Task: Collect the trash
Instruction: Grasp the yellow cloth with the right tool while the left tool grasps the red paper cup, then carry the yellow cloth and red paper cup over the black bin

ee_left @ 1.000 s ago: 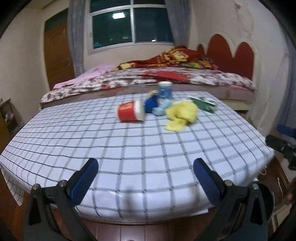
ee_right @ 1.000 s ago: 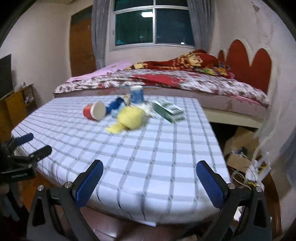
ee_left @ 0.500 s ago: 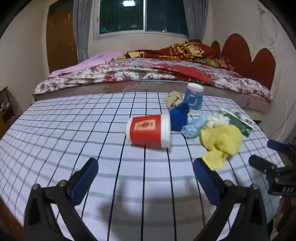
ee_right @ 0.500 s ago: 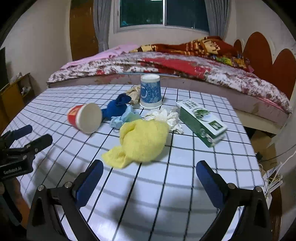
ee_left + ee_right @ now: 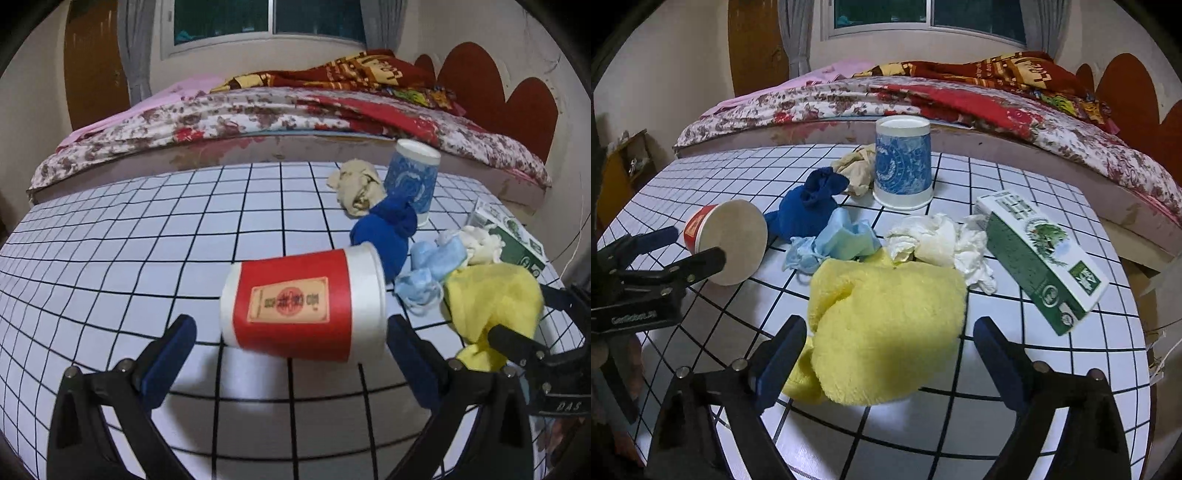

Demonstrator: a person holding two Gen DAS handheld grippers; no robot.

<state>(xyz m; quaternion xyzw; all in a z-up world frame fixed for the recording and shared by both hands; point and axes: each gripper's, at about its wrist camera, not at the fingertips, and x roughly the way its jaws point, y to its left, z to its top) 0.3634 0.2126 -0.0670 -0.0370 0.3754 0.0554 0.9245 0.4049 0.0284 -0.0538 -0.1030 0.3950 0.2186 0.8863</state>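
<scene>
The left gripper (image 5: 293, 349) is held wide open, its blue pads either side of the red paper cup (image 5: 303, 308), which lies on its side on the checked tablecloth (image 5: 110, 258); nothing is gripped. The right gripper (image 5: 888, 354) is likewise spread wide, with the yellow cloth (image 5: 886, 332) between its fingers and no contact visible. Behind these, a blue sock (image 5: 809, 210), a blue mask (image 5: 838, 243), crumpled white tissue (image 5: 938, 243), a green carton (image 5: 1039, 254) and an inverted blue cup (image 5: 903, 166) are clustered.

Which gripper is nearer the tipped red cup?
Left. The left gripper is open with the red cup lying between its fingers; the right gripper is open around the yellow cloth, off to the cup's side.
</scene>
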